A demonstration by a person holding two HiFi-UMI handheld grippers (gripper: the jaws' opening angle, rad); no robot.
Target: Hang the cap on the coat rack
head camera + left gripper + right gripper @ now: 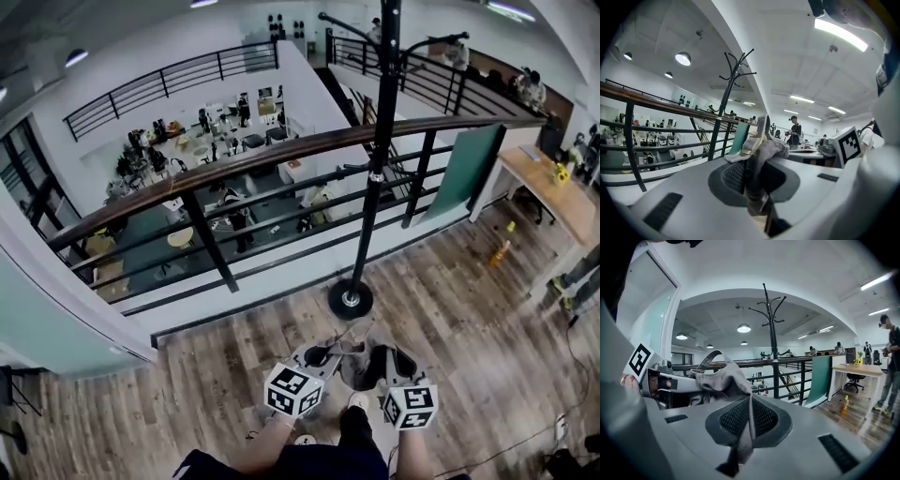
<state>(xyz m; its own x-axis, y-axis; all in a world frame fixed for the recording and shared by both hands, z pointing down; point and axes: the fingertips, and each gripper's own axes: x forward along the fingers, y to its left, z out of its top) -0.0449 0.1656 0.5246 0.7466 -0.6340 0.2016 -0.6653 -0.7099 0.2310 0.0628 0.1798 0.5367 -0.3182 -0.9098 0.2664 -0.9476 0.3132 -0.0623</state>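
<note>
One cap point(719, 378) in left claw point(754, 183), right claw point(749, 416)

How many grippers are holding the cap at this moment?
2. The left gripper is shut on one side of the cap, the right gripper on the other, before the coat rack.

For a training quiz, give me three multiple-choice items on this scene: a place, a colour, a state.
1. The coat rack is: A lying flat; B upright by the railing; C in a gripper.
2. The cap is: A red; B grey; C blue.
3. The cap is: A lying loose; B on the rack; C clamped by the left gripper and the right gripper.
Answers: 1 B, its base sits beside the railing. 2 B, its cloth looks grey. 3 C, each gripper view shows jaws pinching cloth.
</note>
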